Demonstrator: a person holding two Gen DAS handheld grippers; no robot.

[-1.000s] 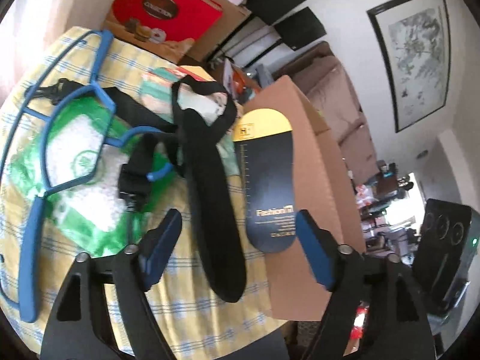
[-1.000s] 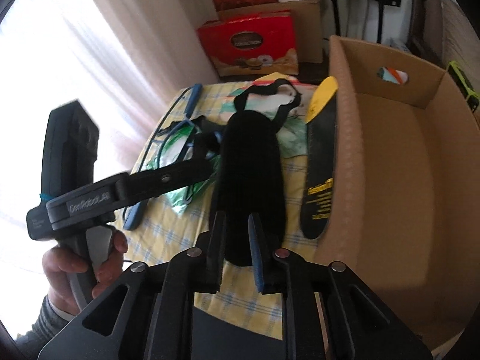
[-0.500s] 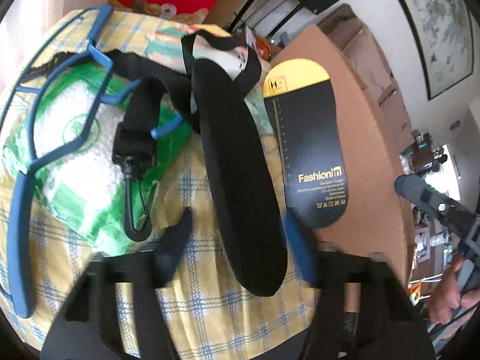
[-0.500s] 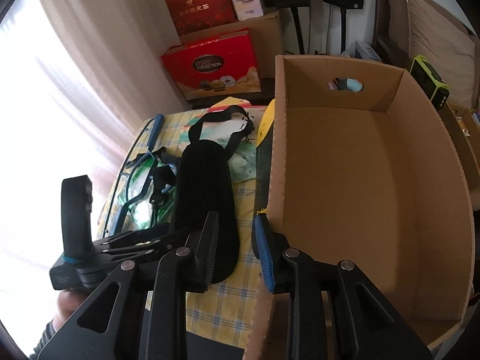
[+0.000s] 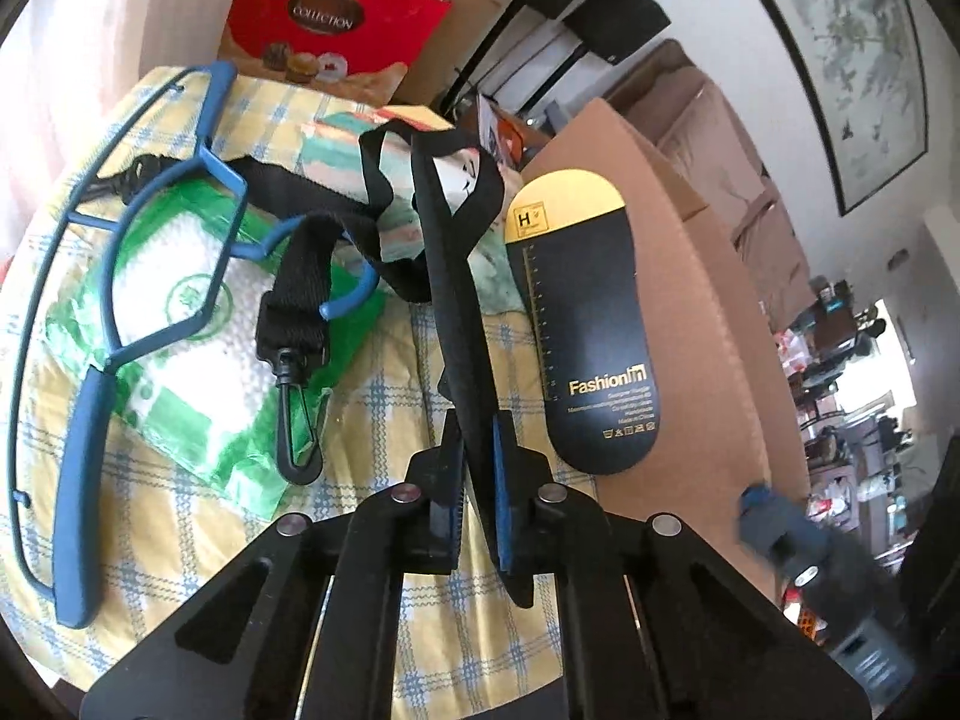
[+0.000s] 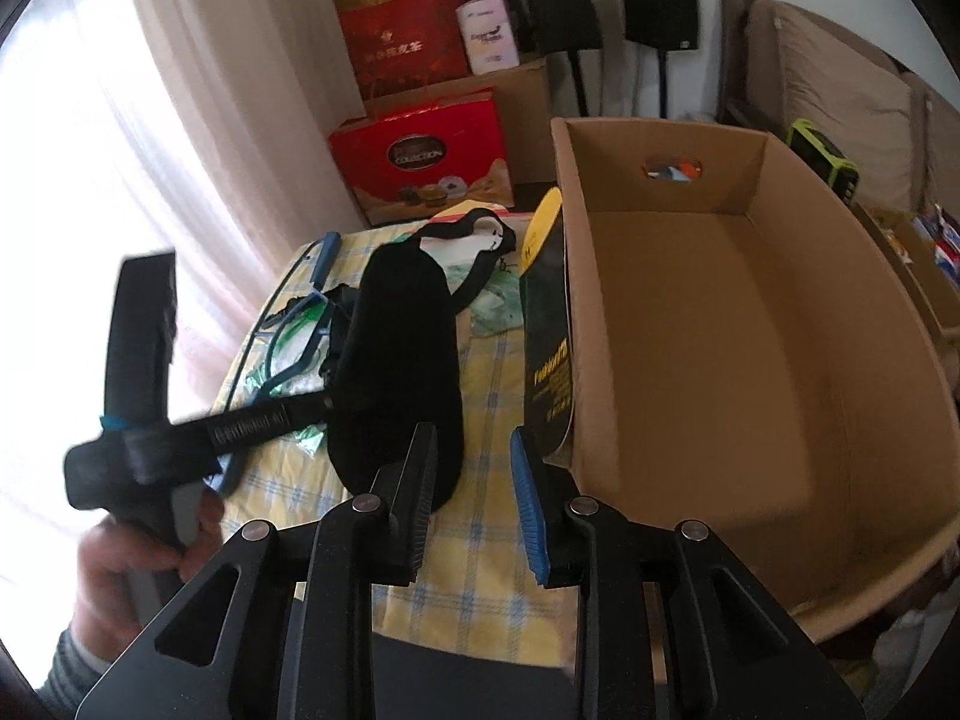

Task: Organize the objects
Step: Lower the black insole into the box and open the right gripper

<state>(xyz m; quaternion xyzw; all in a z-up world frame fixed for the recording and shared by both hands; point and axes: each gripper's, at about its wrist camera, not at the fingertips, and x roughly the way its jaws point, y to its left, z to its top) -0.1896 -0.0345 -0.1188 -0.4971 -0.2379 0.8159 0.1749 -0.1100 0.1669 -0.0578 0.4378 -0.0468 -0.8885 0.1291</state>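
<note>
My left gripper (image 5: 474, 468) is shut on the near end of a long black padded strap piece (image 5: 453, 276) and holds it on edge over the yellow checked cloth (image 5: 384, 420); the pad also shows in the right wrist view (image 6: 402, 360). A black-and-yellow insole (image 5: 585, 324) leans against the big open cardboard box (image 6: 720, 330). My right gripper (image 6: 474, 480) is open and empty, near the box's front left corner. A blue hanger (image 5: 90, 312) and a green-white packet (image 5: 186, 336) lie to the left.
A black strap with a clip (image 5: 294, 360) lies on the packet. A red gift box (image 6: 420, 156) and more cartons stand behind the table. The person's left hand (image 6: 138, 540) holds the other gripper at the left.
My left gripper moved in and closed on the black pad, tipping it on edge. My right gripper opened wider and drew back toward the box's corner.
</note>
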